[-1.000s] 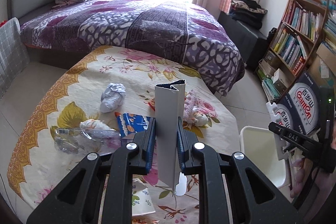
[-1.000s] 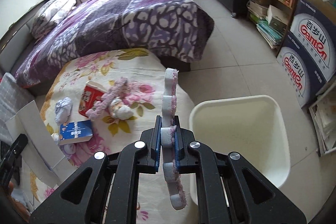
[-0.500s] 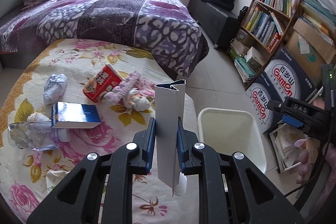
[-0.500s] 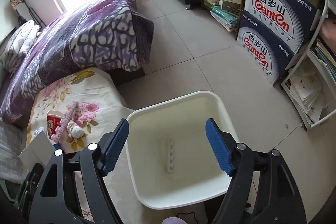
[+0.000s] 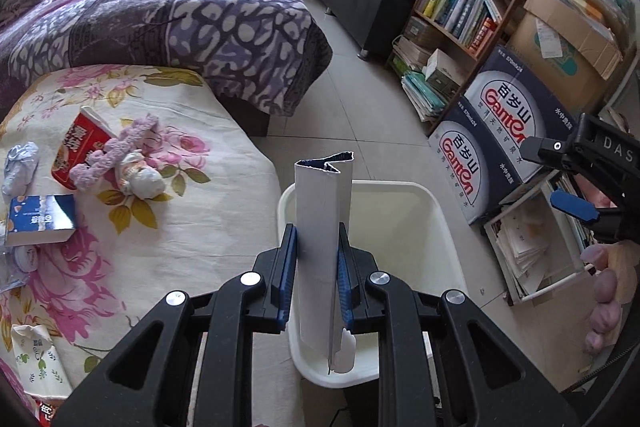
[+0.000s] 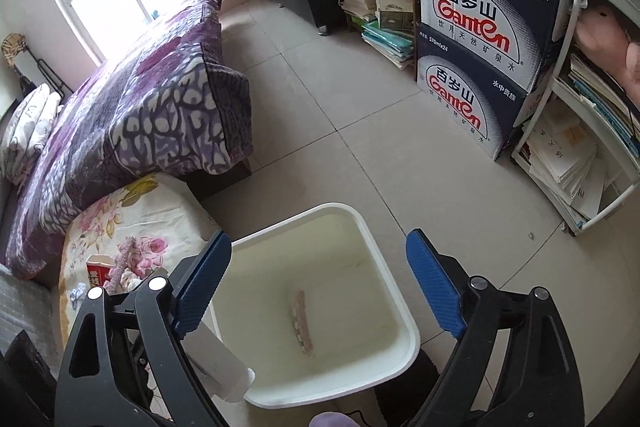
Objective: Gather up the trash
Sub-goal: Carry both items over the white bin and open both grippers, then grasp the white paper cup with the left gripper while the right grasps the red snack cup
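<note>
Directly above the white bin [image 5: 434, 203], my left gripper [image 5: 317, 279] clamps the upright flattened carton [image 5: 322, 227]; my right gripper [image 6: 318, 281] gapes empty.

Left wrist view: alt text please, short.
The left gripper is shut on a flattened white carton, held upright over a white bin on the tile floor. To the left, a floral-covered table holds a red cup, a blue box and crumpled scraps; the open right gripper shows at the right edge.
</note>
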A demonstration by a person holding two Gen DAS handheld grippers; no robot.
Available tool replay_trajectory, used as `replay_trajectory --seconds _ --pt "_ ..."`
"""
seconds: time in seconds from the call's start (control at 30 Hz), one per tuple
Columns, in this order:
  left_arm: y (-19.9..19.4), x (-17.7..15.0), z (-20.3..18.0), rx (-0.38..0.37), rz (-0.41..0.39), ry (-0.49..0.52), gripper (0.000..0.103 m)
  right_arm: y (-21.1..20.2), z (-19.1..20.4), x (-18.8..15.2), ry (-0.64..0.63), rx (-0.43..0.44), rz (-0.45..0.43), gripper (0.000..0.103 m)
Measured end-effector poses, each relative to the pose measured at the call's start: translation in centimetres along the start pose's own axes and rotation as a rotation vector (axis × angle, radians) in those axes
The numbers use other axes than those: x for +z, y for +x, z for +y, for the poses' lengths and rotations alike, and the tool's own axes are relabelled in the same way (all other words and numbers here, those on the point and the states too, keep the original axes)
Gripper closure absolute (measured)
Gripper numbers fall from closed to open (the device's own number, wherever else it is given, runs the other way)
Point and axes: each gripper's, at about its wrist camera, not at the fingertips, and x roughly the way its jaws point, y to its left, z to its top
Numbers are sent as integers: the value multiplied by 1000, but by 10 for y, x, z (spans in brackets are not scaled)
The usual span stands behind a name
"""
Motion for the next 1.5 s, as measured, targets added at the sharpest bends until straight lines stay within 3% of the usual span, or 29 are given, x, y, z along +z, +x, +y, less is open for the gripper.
replay_trajectory --seconds 0.13,0.2,0.27,0.37,0.6,0.8,1.17,1.5 --pt "9 0 -17 -44 5 19 80 0 -5 2 12 -3 -5 18" --pt "10 1 -22 -56 4 23 70 0 -6 2 11 -9 -9 18" --pt "7 1 -24 -49 -9 27 54 -2 -6 2 11 -12 -19 17" --pt "2 2 -21 -28 -23 29 51 -6 -5 1 11 -15 -41 15" --pt "-19 -6 3 117 -65 39 35 -9 17 -11 -42 -35 -75 10" --pt "-37 -19 37 260 -42 50 27 -6 55 -33 -158 -33 -64 7" --pt "-59 -57 114 497 117 52 17 -2 120 -69 -327 8 -24 7" --pt "-62 -79 192 573 311 -89 17 8 160 -105 -482 31 31 7"
